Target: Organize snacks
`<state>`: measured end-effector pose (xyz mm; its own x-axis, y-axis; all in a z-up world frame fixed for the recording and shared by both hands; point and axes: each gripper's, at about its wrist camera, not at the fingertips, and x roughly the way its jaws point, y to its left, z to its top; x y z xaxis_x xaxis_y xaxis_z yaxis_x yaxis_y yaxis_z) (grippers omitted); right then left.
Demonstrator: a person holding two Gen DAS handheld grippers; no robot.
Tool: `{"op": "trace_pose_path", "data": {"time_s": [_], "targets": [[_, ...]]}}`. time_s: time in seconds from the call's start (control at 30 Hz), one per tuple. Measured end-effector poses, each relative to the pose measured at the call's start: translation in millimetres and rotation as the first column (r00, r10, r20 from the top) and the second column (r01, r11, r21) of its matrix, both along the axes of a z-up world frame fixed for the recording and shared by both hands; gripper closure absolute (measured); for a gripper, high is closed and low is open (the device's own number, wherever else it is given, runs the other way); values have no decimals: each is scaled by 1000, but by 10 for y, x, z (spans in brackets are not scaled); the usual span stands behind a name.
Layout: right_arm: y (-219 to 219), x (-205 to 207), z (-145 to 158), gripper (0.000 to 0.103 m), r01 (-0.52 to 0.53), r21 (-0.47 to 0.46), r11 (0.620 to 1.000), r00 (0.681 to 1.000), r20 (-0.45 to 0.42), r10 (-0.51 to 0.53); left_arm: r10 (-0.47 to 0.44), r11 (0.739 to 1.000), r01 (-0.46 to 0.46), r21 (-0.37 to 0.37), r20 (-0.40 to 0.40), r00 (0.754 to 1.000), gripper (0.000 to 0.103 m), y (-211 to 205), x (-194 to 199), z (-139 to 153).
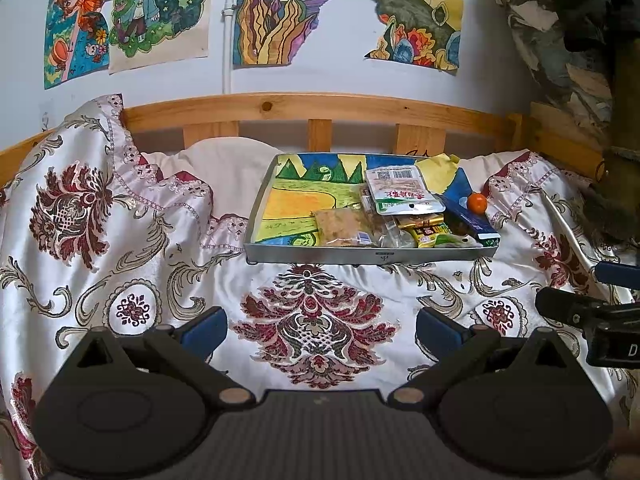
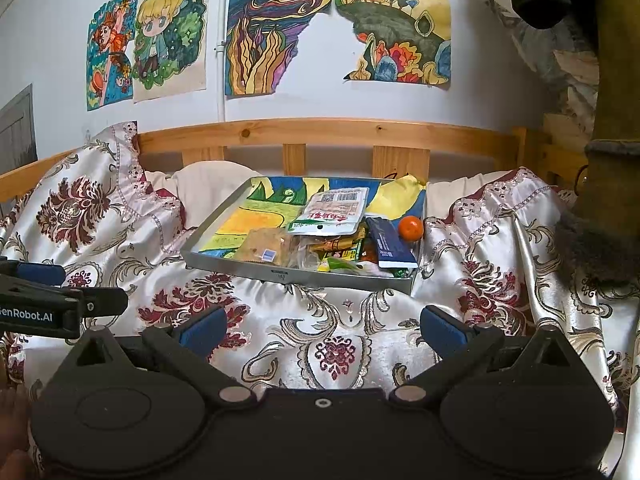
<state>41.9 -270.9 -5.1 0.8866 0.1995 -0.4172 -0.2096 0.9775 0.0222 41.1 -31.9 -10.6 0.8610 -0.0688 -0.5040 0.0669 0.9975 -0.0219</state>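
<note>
The bed (image 1: 120,240) fills most of what I see, spread with a shiny white bedspread (image 1: 320,292) patterned in dark red and gold, with a wooden rail (image 1: 320,108) along its far side and colourful drawings (image 1: 276,12) taped to the wall above. On the bedspread near the rail sits a shallow grey tray (image 1: 360,255), its floor lined with a bright crayon picture. The snacks are gathered in the right half of that tray: a white pouch (image 1: 400,192) with a barcode and a green band lies on top, a clear pack of pale brown pieces (image 1: 344,227) rests at the near edge, and a dark blue box (image 1: 472,216) leans along the right side. Between them is a jumble of small yellow and green wrappers (image 1: 428,234); I cannot read them well enough to say what they are. A small orange fruit (image 1: 477,202) sits at the tray's right edge, touching the blue box. My left gripper (image 1: 320,330) hovers low over the bedspread, well short of the tray, jaws spread wide and holding nothing. My right gripper (image 2: 324,330) hangs just beside it, likewise spread and empty.
</note>
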Motion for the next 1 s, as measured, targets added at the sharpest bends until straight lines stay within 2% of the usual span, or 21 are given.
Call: {"op": "trace_pose_path", "data": {"time_s": [1.0], "targets": [[16, 5, -4, 1, 0, -3, 1000, 1000, -3, 0, -3, 1000, 3, 2, -12, 1000, 1, 27, -6, -19]]}}
